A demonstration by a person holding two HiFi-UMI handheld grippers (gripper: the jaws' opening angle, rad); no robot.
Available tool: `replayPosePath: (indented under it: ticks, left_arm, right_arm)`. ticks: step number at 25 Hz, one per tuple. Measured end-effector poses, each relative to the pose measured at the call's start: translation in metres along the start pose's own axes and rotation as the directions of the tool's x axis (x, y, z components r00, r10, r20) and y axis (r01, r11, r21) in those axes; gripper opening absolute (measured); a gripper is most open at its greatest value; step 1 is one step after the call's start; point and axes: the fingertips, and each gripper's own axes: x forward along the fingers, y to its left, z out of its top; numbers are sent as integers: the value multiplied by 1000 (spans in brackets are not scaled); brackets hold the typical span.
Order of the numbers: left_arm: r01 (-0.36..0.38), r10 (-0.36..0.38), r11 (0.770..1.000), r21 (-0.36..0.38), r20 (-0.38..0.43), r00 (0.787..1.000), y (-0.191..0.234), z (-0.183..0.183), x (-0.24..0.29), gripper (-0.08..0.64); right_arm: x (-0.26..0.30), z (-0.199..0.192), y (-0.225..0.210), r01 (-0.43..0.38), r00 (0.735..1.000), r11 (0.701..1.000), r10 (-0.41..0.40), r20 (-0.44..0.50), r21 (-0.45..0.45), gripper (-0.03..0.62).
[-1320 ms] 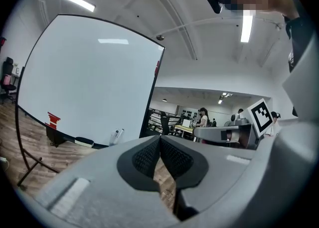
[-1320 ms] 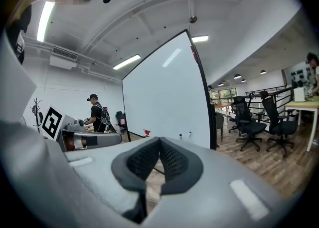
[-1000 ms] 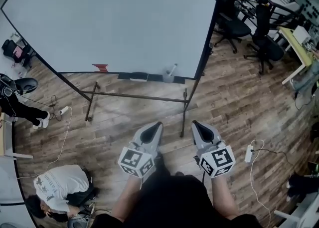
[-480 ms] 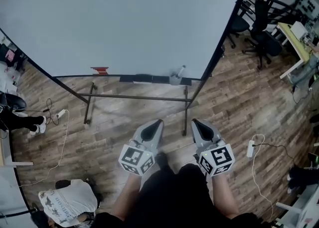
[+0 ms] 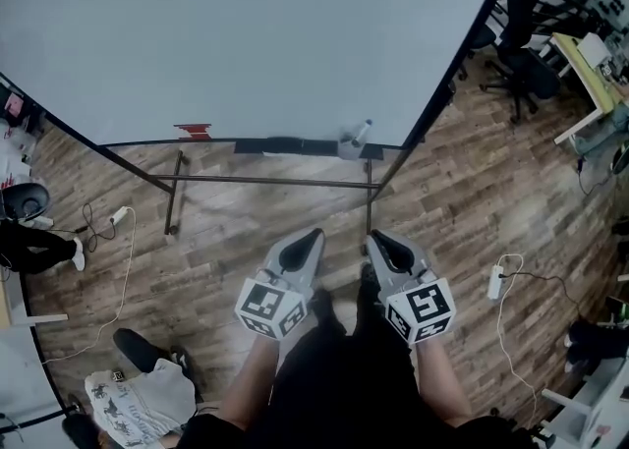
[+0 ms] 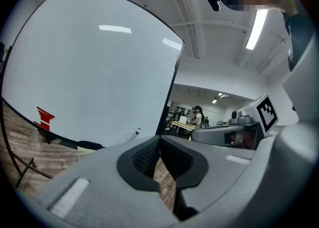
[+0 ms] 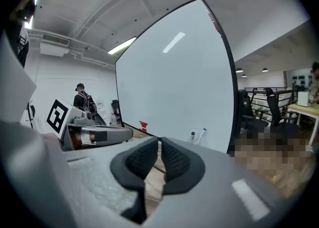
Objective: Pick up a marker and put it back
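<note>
— Closer to the whiteboard [image 5: 246,34] than a second ago, aren't we? It fills more of the head view, and the person [image 5: 138,403] crouched on the floor [image 5: 472,201] has slid down toward the lower left edge.
— Yes. Both tongs have stayed low in front of the body, side by side, well short of the board.
— Their state?
— Left tongs [image 5: 311,235]: pads pressed together at the tips, nothing between them. Right tongs [image 5: 374,238]: the same, closed and empty.
— Where is the marker [image 5: 362,132]?
— Standing tilted in a small grey holder [image 5: 349,150] at the right end of the tray [image 5: 285,147] that runs along the board's lower edge, near the black right post [image 5: 432,113] of the frame. It is well apart from both tongs.
— Anything else on the board?
— A red patch [image 5: 193,130] at the lower left, just above the tray's level.
— And around?
— Wood planks underfoot, a white power strip [image 5: 493,283] with its cable to the right, and black office chairs [image 5: 521,64] beyond the board's right edge.
</note>
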Motion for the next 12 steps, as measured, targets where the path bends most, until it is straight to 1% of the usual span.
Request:
replayPosePath:
  ticks: [5, 9, 12]
  left_arm:
    - [-25, 25, 1000, 12, -7, 1000, 0, 3, 20, 11]
    - [-49, 49, 999, 21, -14, 999, -2, 6, 41, 11]
    - [-71, 72, 997, 36, -19, 997, -5, 7, 61, 11]
  right_arm:
    - [11, 2, -20, -40, 999, 999, 40, 8, 20, 21]
    - [19, 9, -38, -65, 998, 998, 65, 25, -1, 21]
    - [22, 12, -53, -100, 994, 995, 101, 33, -21, 21]
